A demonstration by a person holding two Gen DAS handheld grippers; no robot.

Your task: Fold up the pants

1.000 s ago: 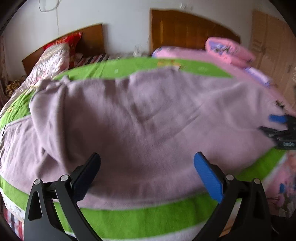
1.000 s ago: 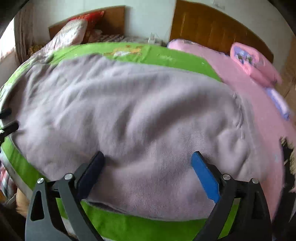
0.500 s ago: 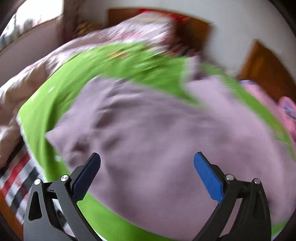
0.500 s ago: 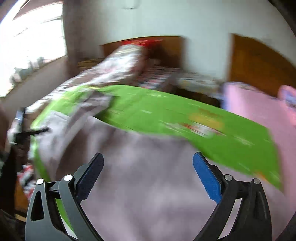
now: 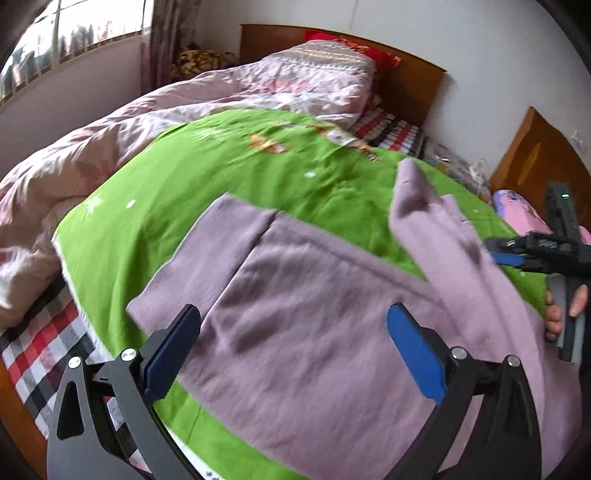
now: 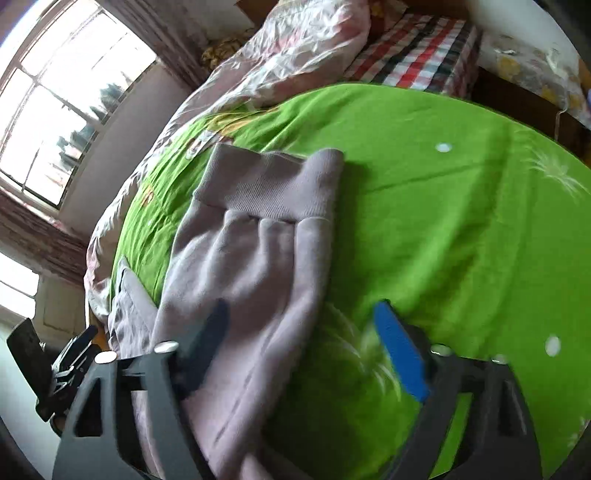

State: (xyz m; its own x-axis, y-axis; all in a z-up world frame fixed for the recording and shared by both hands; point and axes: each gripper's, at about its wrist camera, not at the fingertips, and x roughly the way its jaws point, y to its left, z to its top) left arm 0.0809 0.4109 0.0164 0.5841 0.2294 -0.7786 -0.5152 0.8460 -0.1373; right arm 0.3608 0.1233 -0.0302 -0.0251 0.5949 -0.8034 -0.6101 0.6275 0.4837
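Lilac fleece pants (image 5: 314, 314) lie on a green sheet (image 5: 229, 166) spread over the bed. My left gripper (image 5: 291, 314) hovers open over the wide end of the pants, nothing pinched between its blue pads. At the right edge of this view a hand (image 5: 554, 317) holds my right gripper (image 5: 506, 258) at the raised pant leg. In the right wrist view that leg (image 6: 258, 266) ends in a ribbed cuff (image 6: 266, 188). The right gripper (image 6: 301, 308) straddles the leg's right edge, its jaws closing with fabric between them but not clamped. The left gripper (image 6: 70, 354) shows at lower left.
A pink quilt (image 5: 110, 155) is heaped along the left side of the bed, over a plaid sheet (image 5: 37, 354). A wooden headboard (image 5: 406, 81) and red pillow (image 5: 351, 44) stand behind. A window (image 5: 74, 33) is at far left, a second bed (image 5: 517, 210) at right.
Both grippers swept leftward across the bed toward the end of the pants and rolled. The right gripper's jaws have narrowed around the leg's edge. A pant leg now stands raised.
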